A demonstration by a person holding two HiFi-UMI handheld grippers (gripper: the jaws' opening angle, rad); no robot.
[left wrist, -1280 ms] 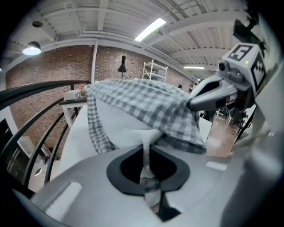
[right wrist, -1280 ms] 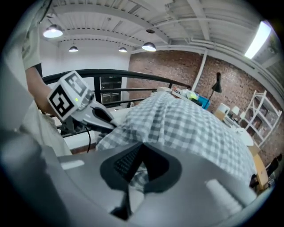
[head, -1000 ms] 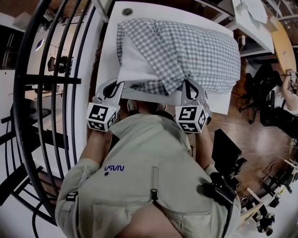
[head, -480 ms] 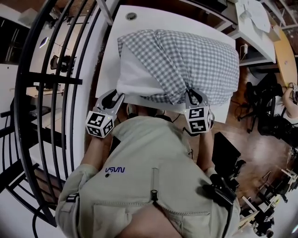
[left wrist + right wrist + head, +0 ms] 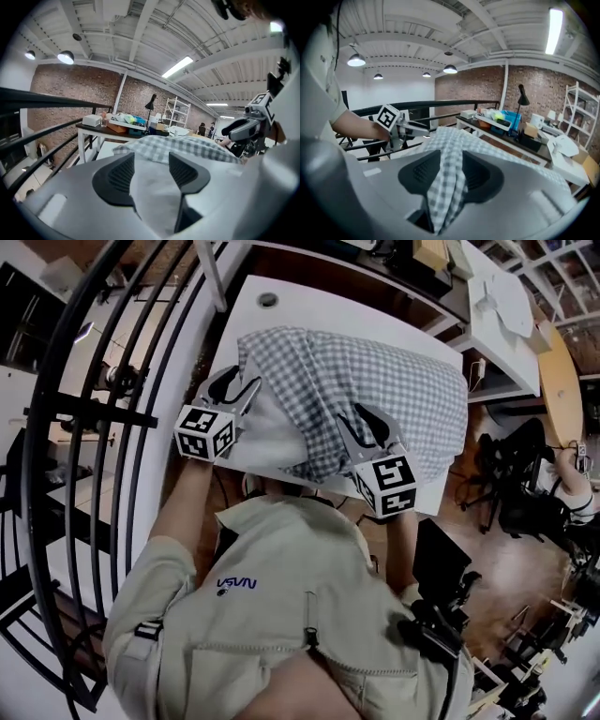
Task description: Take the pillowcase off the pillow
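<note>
Head view: jaws just opening, left hand-held gripper (image 5: 242,382) straddles the white pillow (image 5: 272,427), right hand-held gripper (image 5: 354,416) the checked pillowcase (image 5: 403,390).

The left gripper (image 5: 151,165) looks low across the white bench (image 5: 107,149). Its dark ribbed fingers (image 5: 115,180) stand apart, having just been opening, and the white cloth of the pillow (image 5: 154,192) fills the gap between them. Just beyond lies the checked pillowcase (image 5: 187,147). At the right edge the right gripper (image 5: 234,129) shows, with its marker cube (image 5: 260,104) above it. Behind, a cluttered second bench (image 5: 93,129) stands before a brick wall (image 5: 70,89).
</note>
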